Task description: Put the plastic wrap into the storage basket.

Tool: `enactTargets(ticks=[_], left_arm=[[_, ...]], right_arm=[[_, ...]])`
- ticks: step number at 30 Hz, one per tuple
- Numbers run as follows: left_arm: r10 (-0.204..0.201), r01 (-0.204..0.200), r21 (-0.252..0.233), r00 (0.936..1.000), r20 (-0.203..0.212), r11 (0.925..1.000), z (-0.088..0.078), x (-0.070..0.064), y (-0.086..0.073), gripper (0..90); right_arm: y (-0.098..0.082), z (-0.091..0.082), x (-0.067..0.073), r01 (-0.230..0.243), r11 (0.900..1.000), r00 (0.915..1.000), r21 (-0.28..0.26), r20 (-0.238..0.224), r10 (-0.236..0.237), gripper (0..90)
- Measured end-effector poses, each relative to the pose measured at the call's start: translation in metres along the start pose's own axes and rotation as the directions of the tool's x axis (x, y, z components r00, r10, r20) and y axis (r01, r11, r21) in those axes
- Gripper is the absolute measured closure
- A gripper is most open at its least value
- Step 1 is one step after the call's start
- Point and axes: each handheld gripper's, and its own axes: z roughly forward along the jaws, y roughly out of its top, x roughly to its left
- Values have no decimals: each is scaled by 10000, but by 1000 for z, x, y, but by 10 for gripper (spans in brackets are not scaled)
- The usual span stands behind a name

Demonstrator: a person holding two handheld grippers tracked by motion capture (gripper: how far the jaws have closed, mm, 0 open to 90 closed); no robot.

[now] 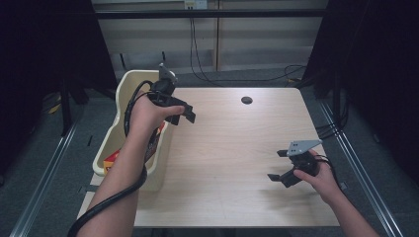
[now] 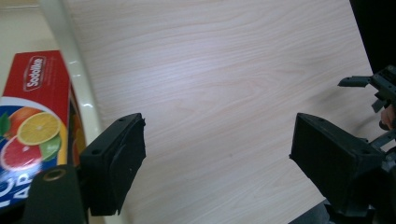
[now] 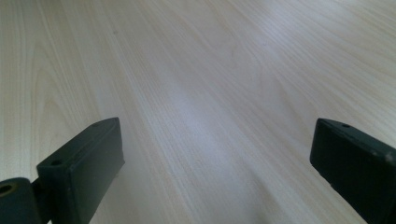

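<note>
One wooden worktop (image 1: 237,148) took up the middle of the high view, with one cream tub (image 1: 129,81) hanging at its left edge and one red carton printed with citrus fruit (image 2: 32,112) lying inside that tub, at the left of the left claw's view. The left claw (image 1: 184,114) hovered at the tub's rim, upper left of centre, its jaws spread with nothing between them, so the carton looked just dropped off. The single right claw (image 1: 282,165), lower right, was spread and empty too; next, both needed something fresh to pick up.
</note>
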Motion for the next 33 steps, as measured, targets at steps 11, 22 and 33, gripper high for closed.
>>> enactTargets(ticks=[11,22,33], left_arm=[[348,-351,66,9987,382,9994,22,-12,0,165],[632,-638,73,9957,684,9979,41,-19,-3,159],[801,-822,158,9915,1023,9965,60,-25,-9,158]], right_arm=[[0,-1,0,-24,10000,9999,-37,113,24,25],[-1,0,-1,-10,10000,9999,-55,105,11,25],[-1,1,0,46,10000,10000,-10,75,-46,25]])
